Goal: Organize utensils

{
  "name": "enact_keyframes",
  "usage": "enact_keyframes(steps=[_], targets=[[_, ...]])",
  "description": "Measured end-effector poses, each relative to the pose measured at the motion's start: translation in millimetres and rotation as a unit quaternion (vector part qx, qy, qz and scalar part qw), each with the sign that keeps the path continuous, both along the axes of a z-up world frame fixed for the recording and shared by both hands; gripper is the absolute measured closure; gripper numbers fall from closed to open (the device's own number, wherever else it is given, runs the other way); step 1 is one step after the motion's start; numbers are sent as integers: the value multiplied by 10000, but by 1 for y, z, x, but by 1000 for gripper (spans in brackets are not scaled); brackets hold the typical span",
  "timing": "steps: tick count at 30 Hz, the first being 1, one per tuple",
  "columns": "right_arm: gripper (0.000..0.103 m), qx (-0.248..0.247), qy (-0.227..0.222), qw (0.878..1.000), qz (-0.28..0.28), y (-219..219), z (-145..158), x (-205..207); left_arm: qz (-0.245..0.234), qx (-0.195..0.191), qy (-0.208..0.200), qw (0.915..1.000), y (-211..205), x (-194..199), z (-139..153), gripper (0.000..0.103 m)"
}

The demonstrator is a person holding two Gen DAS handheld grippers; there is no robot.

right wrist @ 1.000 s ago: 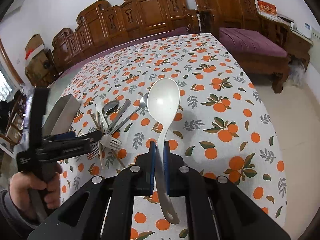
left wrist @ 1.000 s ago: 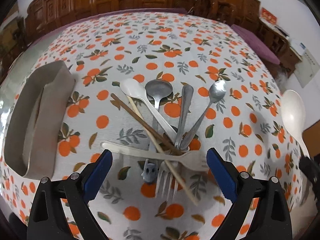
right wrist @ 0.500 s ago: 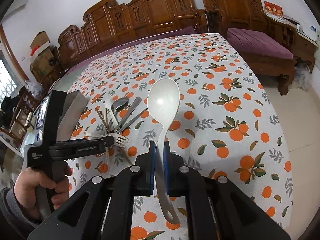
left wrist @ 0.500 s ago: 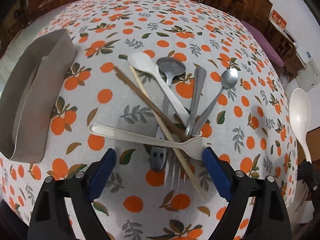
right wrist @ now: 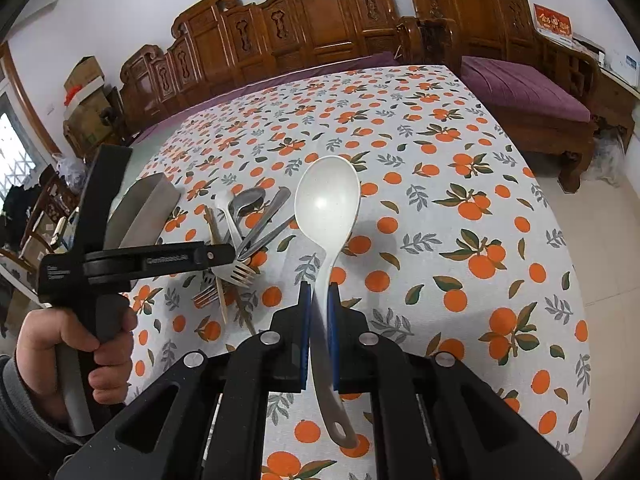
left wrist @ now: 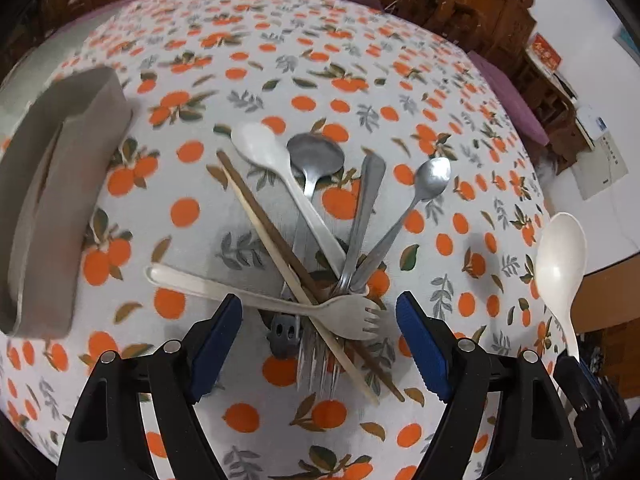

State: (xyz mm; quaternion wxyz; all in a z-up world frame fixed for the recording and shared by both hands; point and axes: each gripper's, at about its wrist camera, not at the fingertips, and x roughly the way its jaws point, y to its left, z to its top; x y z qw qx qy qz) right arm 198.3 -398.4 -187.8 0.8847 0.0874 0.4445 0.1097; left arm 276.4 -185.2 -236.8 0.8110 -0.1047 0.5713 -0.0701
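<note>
A pile of utensils lies crossed on the orange-print tablecloth: a white spork, a white spoon, two metal spoons, a metal fork and chopsticks. My left gripper hangs just over the pile, its jaws closing. The spork's head and the crossing handles lie between the pads, which touch nothing. My right gripper is shut on the handle of a large white spoon, held in the air above the cloth. The left gripper shows from the side there.
A grey oblong tray stands left of the pile. A hand holds the left gripper's handle. Carved wooden benches with a purple cushion line the far and right sides. The tiled floor lies beyond the table's right edge.
My left gripper's jaws have narrowed and it has tipped further down over the pile. The right gripper holds the large white spoon as before.
</note>
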Motion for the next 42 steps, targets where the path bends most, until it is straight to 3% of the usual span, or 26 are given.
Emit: enact_keyframes(steps=[6, 7, 19, 28, 42], targets=[[94, 13, 0, 10000, 0, -1, 0, 0, 170, -153, 139, 9996, 0, -1, -8, 42], [94, 11, 1, 10000, 3, -1, 0, 1, 176, -158, 134, 9996, 0, -1, -8, 51], [94, 8, 3, 10000, 21, -1, 0, 1, -26, -124, -63, 9999, -8, 0, 3, 93], [94, -16, 27, 10000, 46, 1, -4, 0, -227, -84, -299, 9993, -15, 3, 11, 101], [94, -25, 32, 10000, 58, 2, -4, 0, -618, 229, -666, 9956, -25, -1, 25, 102]])
